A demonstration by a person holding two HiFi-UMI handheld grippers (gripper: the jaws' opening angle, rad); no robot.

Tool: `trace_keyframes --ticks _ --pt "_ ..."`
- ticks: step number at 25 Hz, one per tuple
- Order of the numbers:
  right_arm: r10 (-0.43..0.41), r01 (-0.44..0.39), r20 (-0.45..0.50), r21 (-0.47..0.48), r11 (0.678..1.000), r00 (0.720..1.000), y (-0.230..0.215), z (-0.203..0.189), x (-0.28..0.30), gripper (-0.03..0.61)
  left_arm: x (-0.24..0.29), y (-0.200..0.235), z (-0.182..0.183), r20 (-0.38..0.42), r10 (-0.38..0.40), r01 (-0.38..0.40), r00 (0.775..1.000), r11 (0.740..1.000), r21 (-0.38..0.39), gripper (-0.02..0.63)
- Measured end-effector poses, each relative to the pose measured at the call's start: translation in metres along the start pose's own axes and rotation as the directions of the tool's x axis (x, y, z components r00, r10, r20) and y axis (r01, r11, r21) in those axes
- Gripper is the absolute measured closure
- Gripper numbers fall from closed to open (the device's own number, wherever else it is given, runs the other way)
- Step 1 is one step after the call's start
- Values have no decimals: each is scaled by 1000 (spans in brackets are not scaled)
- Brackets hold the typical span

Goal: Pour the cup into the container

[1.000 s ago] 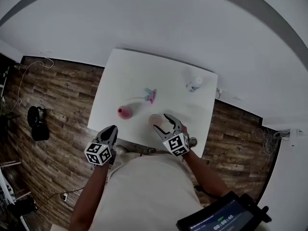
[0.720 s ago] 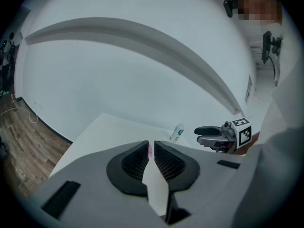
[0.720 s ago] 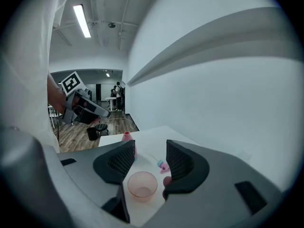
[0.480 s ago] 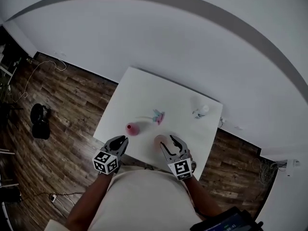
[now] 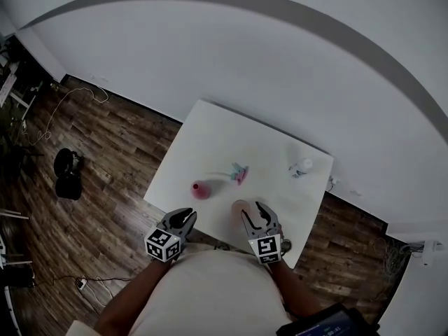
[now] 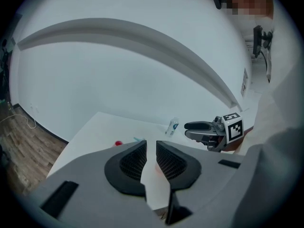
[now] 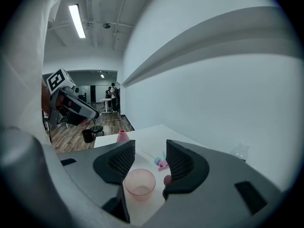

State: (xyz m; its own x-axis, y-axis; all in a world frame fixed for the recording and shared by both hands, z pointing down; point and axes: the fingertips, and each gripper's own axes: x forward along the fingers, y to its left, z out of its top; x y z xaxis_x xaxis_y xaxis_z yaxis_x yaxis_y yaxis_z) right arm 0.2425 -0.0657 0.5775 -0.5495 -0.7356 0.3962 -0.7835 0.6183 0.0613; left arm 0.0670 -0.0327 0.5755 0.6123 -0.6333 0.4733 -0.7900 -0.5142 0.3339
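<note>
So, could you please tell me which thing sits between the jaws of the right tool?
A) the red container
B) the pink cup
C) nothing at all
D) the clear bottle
B: in the right gripper view the pink cup stands between the pads of the right tool, whose jaws have just been closing round it.

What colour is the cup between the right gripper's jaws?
Translucent pink; the cup shows best in the right gripper view.
</note>
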Motion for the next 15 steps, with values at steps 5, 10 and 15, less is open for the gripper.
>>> trace_keyframes --ticks 5,10,15 --pt "18 -18 -13 3 1000 1000 2 -5 4 368 2 -11 -14 -43 -15 15 999 1000 -5 558" --pt "20 -20 -19 10 1000 1000 3 -7 9 368 8 -22 -20 -65 -52 54 997 998 19 558" --pt "22 -22 -36 0 1000 999 9 -7 11 368 6 -20 -19 -63 -68 69 996 998 16 558"
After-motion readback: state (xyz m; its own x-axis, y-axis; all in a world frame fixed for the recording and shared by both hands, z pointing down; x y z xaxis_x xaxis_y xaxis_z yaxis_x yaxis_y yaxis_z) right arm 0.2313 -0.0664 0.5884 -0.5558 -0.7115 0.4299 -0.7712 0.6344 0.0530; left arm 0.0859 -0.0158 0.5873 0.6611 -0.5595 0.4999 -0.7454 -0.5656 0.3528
